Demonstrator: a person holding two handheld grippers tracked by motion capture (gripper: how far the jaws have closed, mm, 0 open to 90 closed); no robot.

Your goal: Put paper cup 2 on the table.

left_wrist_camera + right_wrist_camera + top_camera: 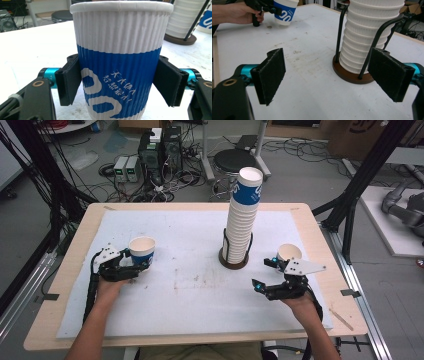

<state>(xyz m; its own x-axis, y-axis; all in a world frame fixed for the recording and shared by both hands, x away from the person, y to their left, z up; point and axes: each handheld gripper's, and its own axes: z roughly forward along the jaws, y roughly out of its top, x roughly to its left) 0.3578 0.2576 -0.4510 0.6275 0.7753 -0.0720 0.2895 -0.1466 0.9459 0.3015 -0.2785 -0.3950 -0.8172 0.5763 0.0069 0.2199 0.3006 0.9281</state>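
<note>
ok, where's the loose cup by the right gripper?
High view, right side: the small cup stands on the white mat, just beyond the right gripper, right of the cup stack.

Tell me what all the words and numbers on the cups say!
"00": big white rounded figures on the blue band of the paper cup between the left gripper's jaws; they may be letters.
Small white Chinese characters, two slanted lines beside them: too blurred to read surely.
White marks on the cup stack's top blue band: too small to read.

A wooden table (75, 265) carries a white sheet (200, 295) (faintly stained mid-way), with a cup holder's brown base (233, 262) standing on it.
</note>
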